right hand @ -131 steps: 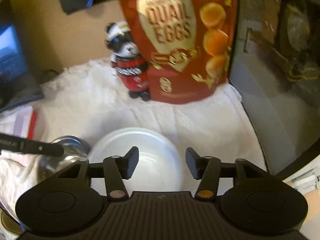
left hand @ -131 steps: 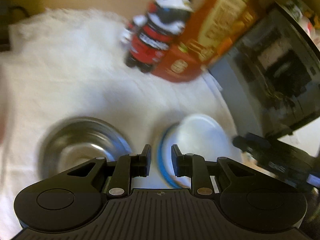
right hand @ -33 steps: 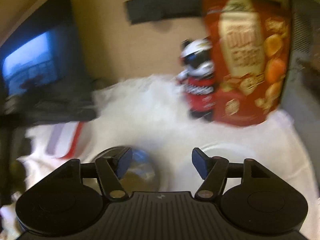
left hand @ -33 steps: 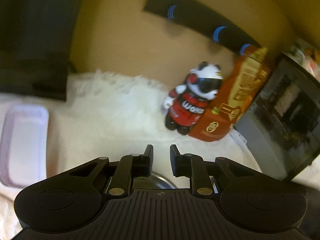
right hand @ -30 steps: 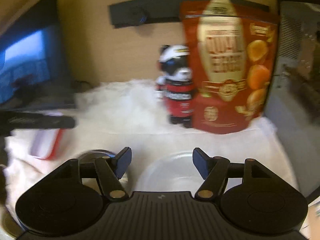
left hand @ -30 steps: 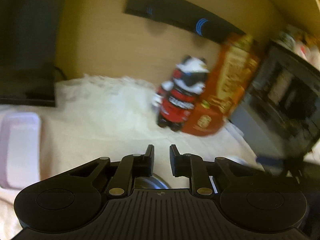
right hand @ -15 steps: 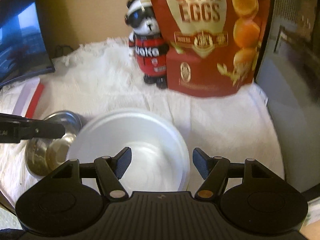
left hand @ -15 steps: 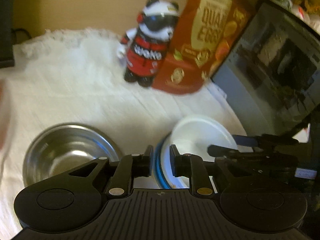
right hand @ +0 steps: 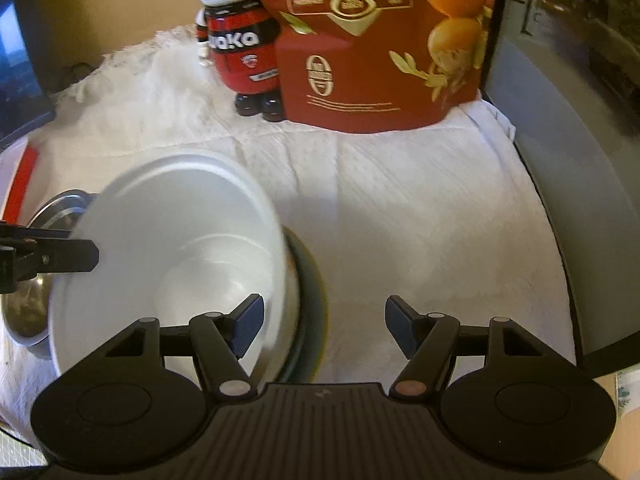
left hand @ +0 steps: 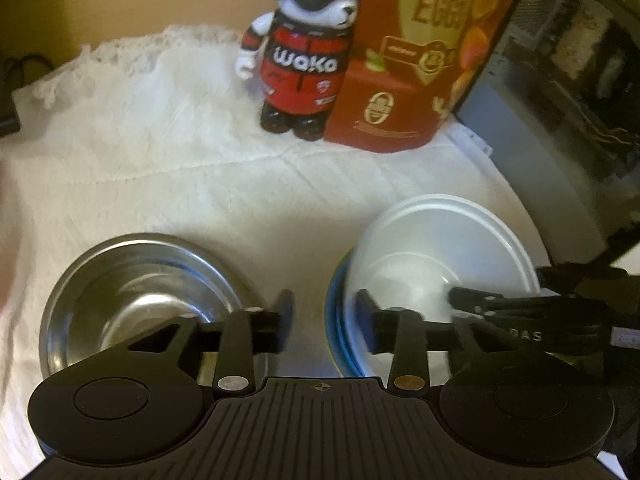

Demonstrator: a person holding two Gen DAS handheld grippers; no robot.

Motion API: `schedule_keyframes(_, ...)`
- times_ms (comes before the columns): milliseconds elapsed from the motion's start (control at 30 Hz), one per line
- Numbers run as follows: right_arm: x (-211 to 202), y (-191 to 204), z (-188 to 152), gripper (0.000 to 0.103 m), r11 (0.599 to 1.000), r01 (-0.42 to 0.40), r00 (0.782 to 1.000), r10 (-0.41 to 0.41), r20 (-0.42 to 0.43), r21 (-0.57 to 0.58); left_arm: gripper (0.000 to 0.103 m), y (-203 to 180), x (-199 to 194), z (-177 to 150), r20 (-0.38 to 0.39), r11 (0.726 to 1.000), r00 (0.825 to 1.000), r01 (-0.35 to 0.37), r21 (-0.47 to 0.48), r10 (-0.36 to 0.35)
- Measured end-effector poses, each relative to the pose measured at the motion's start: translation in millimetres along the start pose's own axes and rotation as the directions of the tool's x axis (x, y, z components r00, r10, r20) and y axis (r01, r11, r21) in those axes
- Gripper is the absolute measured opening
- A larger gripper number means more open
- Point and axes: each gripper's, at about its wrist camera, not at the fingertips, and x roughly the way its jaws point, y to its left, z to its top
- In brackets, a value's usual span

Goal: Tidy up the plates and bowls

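Observation:
A white bowl sits on a blue-rimmed plate on a white cloth, with a steel bowl to its left. My left gripper hovers low between the two; its jaws are opening, and the plate's left rim lies between them untouched. In the right wrist view the white bowl fills the left half, over the plate. My right gripper is open astride their right rim, its left finger inside the bowl. The steel bowl shows at the left edge.
A panda figurine and a red quail-eggs pouch stand at the back of the cloth. A grey appliance walls off the right side. A dark screen stands at the far left.
Both grippers have tipped downward and dropped closer to the bowls. The left jaws, shut before, now stand apart. The right jaws have kept their width.

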Motion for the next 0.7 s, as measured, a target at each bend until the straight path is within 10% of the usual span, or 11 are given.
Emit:
schedule_keyframes(267, 17, -12, 4, 0.068, 0.994, -0.084, 0.994, 0.089, -0.070, 0.077, 0.045, 3, 29, -2, -0.082, 0.996, 0.995, 0.057, -0.070, -0.062)
schedule_keyframes(700, 44, -27, -1, 0.068, 0.907, -0.326, 0.909, 0.378, -0.176, 0.267, 0.049, -2, 57, 0, -0.159, 0.989, 0.980, 0.099, -0.113, -0.116)
